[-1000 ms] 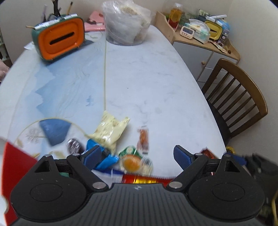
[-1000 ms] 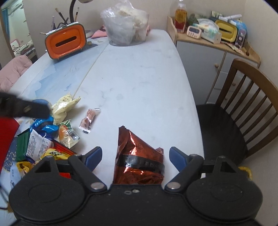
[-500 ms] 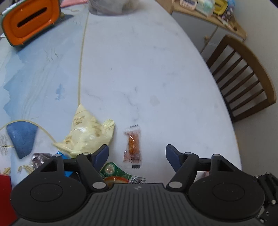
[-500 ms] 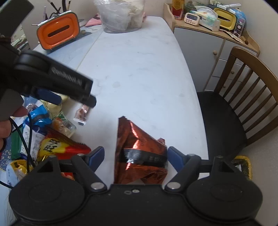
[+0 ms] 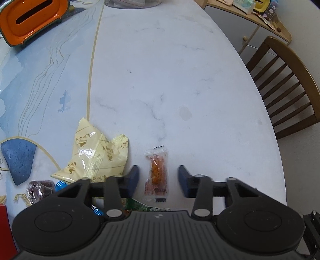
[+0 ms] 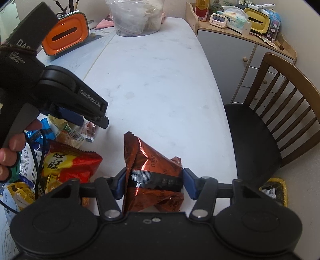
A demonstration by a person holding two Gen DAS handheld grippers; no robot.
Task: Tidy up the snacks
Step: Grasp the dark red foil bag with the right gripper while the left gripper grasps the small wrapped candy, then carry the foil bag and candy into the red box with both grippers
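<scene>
1. Here our left gripper point(image 5: 158, 178) has just been closing around the small clear sachet point(image 5: 157, 173) lying flat on the marble table point(image 5: 160, 80); its pads stand just beside it, not yet pressing.
2. Our right gripper point(image 6: 154, 183) has just been closing too, and its pads now meet the copper foil packet point(image 6: 154, 170).
3. The cream wrapper point(image 5: 96, 158) lies left of the sachet.

The counter point(image 5: 180, 70) is white with grey veins, and its left part carries a blue printed pattern. On it lie a small clear packet with an orange snack point(image 5: 156, 173), a pale yellow wrapper point(image 5: 94, 158), a copper foil bag point(image 6: 154, 174) and a red and yellow bag point(image 6: 68, 166). At the far end stand an orange box with a slot point(image 5: 30, 20) and what seems to be a clear plastic bag point(image 6: 136, 16).
</scene>
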